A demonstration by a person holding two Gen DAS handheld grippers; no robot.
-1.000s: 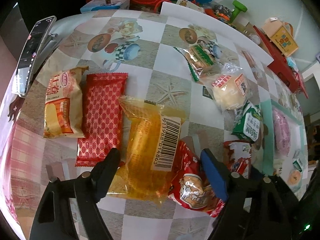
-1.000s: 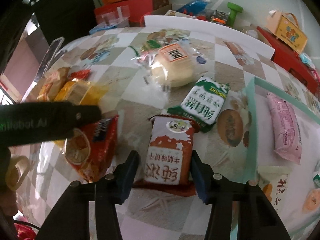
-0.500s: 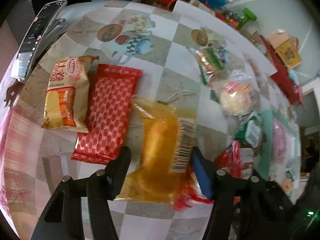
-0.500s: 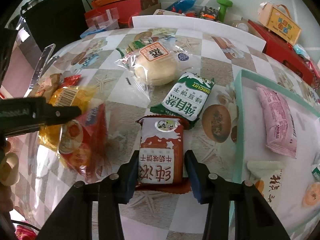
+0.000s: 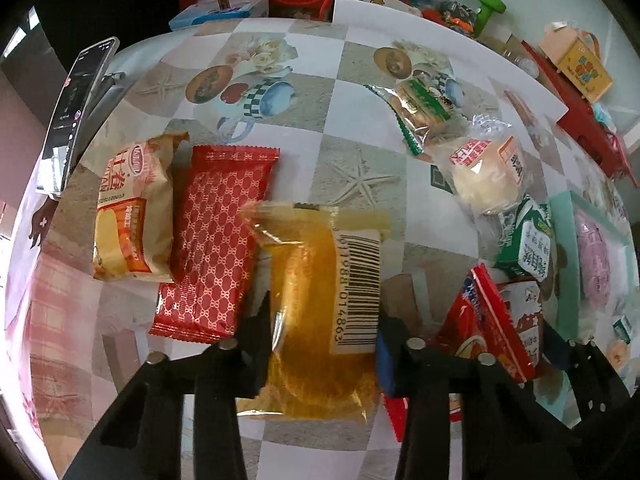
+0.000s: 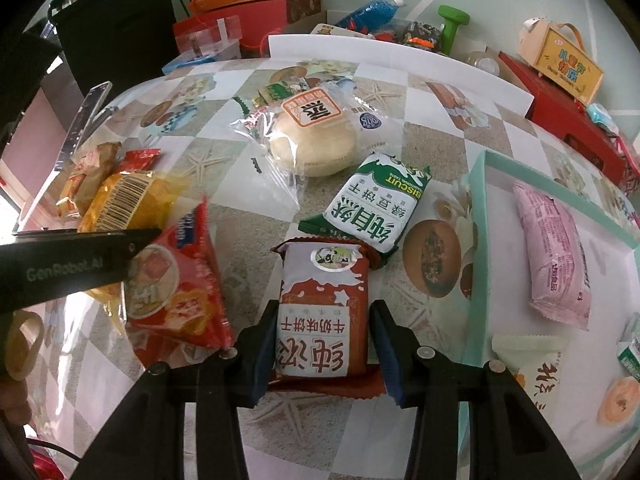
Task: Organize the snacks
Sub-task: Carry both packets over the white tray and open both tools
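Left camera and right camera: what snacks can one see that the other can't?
Only the left view shows the whole red patterned packet lying flat beside the cream packet. Only the right view shows the inside of the teal tray, with the full pink packet. Both show the yellow barcode packet, the bun and the green biscuit packet.

A translucent yellow packet (image 5: pixel 320 304) with a barcode label lies lengthwise, seemingly lifted at its near end; a brown-and-white biscuit pack (image 6: pixel 322 312) lies flat beside the teal tray (image 6: pixel 476 248).
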